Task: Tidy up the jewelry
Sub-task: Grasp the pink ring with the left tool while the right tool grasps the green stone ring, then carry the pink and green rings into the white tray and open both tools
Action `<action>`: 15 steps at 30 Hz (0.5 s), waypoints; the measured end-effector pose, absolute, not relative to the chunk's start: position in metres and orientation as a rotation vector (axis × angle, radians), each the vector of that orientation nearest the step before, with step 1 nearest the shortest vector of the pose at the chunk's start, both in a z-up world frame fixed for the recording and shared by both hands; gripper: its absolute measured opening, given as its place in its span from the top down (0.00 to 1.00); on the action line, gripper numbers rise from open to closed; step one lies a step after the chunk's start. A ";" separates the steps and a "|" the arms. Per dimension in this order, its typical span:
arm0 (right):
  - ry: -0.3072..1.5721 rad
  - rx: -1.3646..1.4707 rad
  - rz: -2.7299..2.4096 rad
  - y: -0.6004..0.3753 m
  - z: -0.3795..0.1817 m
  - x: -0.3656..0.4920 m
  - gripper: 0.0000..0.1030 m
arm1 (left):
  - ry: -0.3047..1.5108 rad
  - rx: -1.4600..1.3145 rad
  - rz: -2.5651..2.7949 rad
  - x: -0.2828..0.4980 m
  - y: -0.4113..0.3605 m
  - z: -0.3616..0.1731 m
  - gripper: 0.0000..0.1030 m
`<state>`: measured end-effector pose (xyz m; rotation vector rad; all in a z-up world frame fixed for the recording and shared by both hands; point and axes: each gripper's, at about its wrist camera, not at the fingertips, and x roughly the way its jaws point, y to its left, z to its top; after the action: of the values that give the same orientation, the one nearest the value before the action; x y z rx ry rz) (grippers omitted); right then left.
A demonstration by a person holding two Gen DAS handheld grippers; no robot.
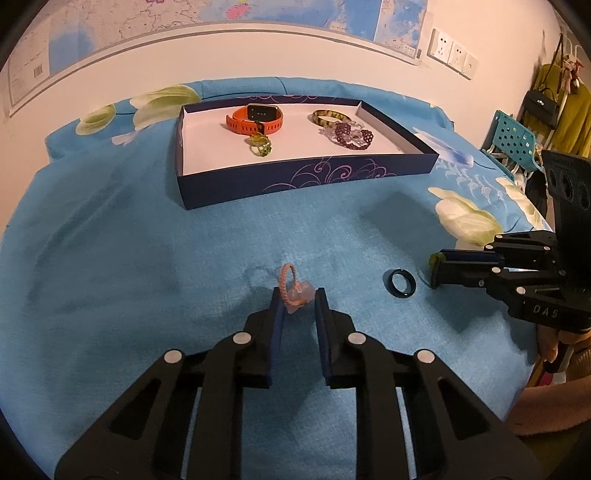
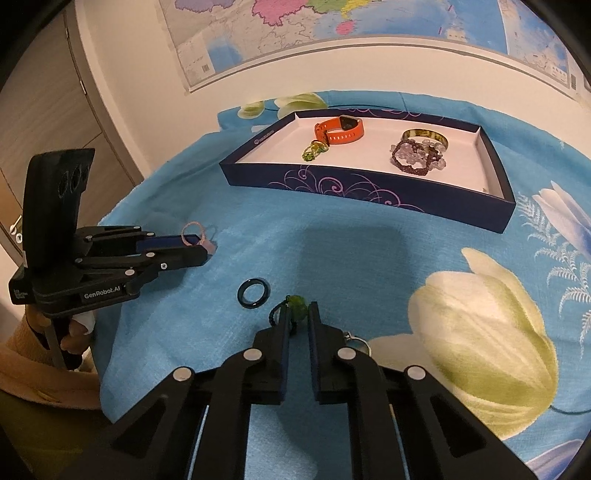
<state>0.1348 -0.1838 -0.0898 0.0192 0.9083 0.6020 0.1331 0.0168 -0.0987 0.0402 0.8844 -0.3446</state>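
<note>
Both grippers are busy: the left gripper (image 1: pixel 299 299) is pinched on a pink heart charm (image 1: pixel 297 293) with its cord loop sticking up, and the right gripper (image 2: pixel 297 314) is clamped on a green bead charm (image 2: pixel 296 305), probably for carrying to the box (image 1: pixel 306 177). A black ring (image 2: pixel 253 292) lies on the blue cloth (image 2: pixel 332 258) between them, just left of the right gripper's tips.

A map (image 2: pixel 332 33) hangs on the pale wall (image 1: pixel 258 62) above a blue floral cloth (image 2: pixel 461 332).
</note>
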 end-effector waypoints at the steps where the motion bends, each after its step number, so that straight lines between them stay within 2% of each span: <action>1: 0.904 0.021 0.599 -0.185 -0.089 0.135 0.92 | 0.884 0.040 -0.346 0.133 0.017 -0.099 0.83; 3: 0.901 0.030 0.602 -0.187 -0.088 0.135 0.93 | 0.884 0.037 -0.345 0.133 0.017 -0.099 0.84; 5: 0.896 0.036 0.599 -0.188 -0.086 0.136 0.93 | 0.886 0.034 -0.351 0.133 0.017 -0.098 0.89; 10: 0.884 0.053 0.598 -0.193 -0.082 0.137 0.93 | 0.885 0.031 -0.353 0.133 0.018 -0.097 0.89; 13: 0.879 0.058 0.595 -0.196 -0.080 0.138 0.93 | 0.883 0.033 -0.344 0.134 0.019 -0.097 0.88; 15: 0.876 0.061 0.592 -0.197 -0.079 0.138 0.93 | 0.881 0.035 -0.342 0.135 0.019 -0.096 0.80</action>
<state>0.1380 -0.1970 -0.0791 0.0610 0.8763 0.5921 0.1347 0.0187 -0.0965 0.0348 0.8814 -0.3416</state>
